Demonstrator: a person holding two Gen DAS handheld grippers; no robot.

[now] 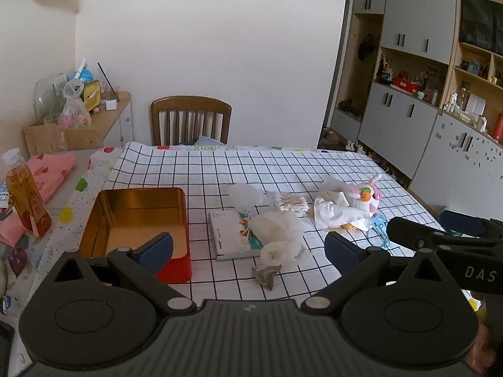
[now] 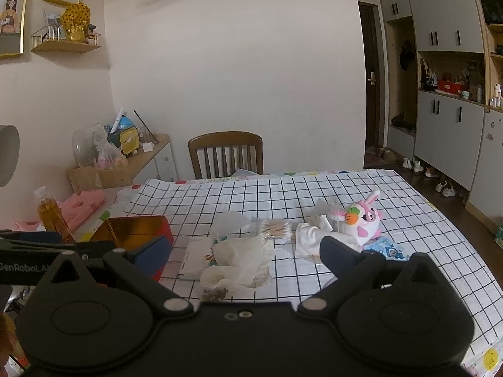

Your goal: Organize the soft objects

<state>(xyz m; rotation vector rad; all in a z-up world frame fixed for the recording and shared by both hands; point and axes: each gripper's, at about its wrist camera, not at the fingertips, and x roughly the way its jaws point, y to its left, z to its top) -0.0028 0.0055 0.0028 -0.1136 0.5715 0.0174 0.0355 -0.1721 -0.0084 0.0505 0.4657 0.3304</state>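
While both tongs [image 1: 248, 246] gape, crumpled bag [image 1: 278, 238] between left pair's tips.

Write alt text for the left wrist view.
The open left tool hovers over a checked tablecloth, holding nothing. Ahead lie an empty red tin, crumpled white plastic bags, a cotton swab pack and a pink plush rabbit.

I see a tin box [image 1: 138, 220] of glossy gold metal inside, with red gloss outside. The checked cloth [image 1: 283, 169] looks matt; the rabbit toy [image 2: 361, 220] is soft plush.
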